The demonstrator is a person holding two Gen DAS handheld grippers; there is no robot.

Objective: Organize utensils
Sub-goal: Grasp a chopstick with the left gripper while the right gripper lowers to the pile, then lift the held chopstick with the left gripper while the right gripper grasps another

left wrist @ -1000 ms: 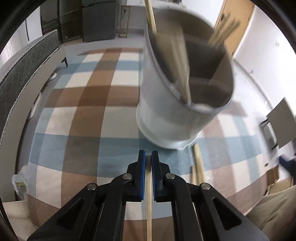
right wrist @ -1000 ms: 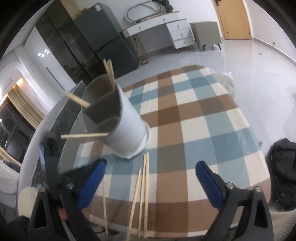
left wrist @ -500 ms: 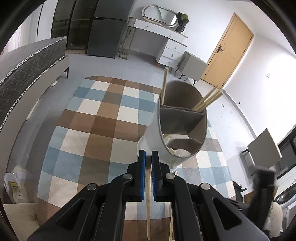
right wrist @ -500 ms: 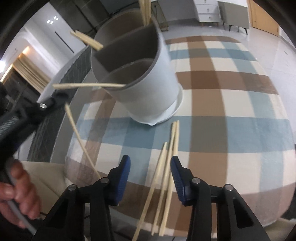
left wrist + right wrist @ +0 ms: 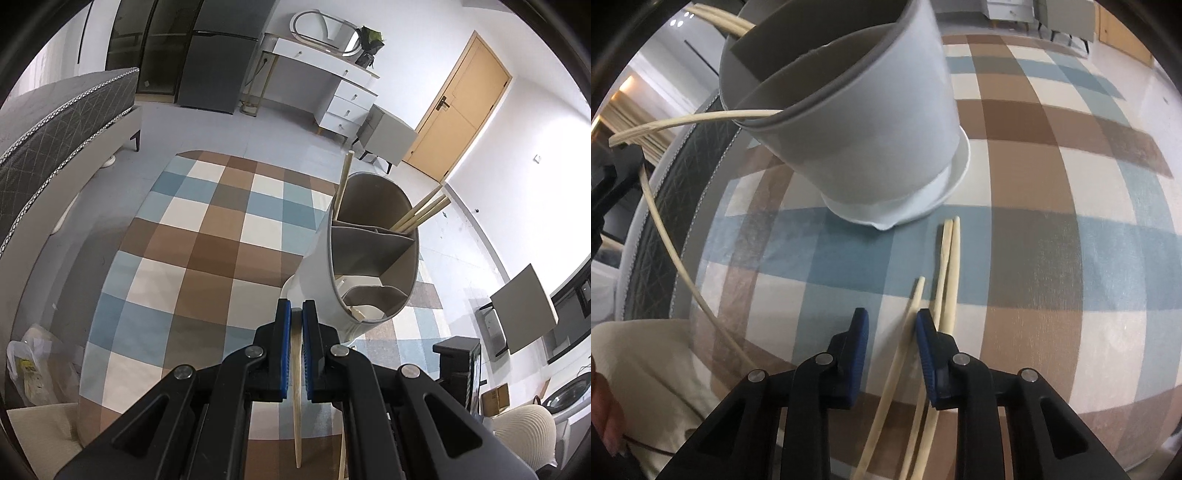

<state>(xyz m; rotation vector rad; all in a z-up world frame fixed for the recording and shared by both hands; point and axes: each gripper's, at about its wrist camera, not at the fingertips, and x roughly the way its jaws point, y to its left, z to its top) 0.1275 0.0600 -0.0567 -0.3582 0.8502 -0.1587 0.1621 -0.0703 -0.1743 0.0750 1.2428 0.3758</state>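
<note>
The left gripper [image 5: 296, 314] has its blue-padded jaws drawn close together on a single chopstick [image 5: 296, 398], which runs down between the pads and back toward the camera, its tapered end hanging free below the fingers. Just ahead of that gripper and a little to its right stands the utensil holder [image 5: 373, 258], a pale cylinder with a grey inner lining divided into compartments; it sits on a checked tablecloth [image 5: 207, 258] of blue, brown and cream squares. One stick stands in the holder's far compartment against its left wall, a pair leans out over the far right rim, and the near, low compartment holds the end of another (only its tip shows). The right gripper [image 5: 892, 325] is partly open, its jaws apart with a clear gap between them and nothing clamped. It hovers low over the cloth, with the holder [image 5: 857, 122] looming ahead of it and slightly to its left, resting on a white saucer-like base [image 5: 923, 206]. Three loose chopsticks [image 5: 951, 280] lie on the cloth in front of and under this gripper: one passes through the gap beside the right pad, the other two lie together just outside that pad, their tips pointing toward the holder's base and stopping just short of it. Far to the left in the right wrist view, the left gripper's held stick [image 5: 676, 258] curves across the table's edge.
</note>
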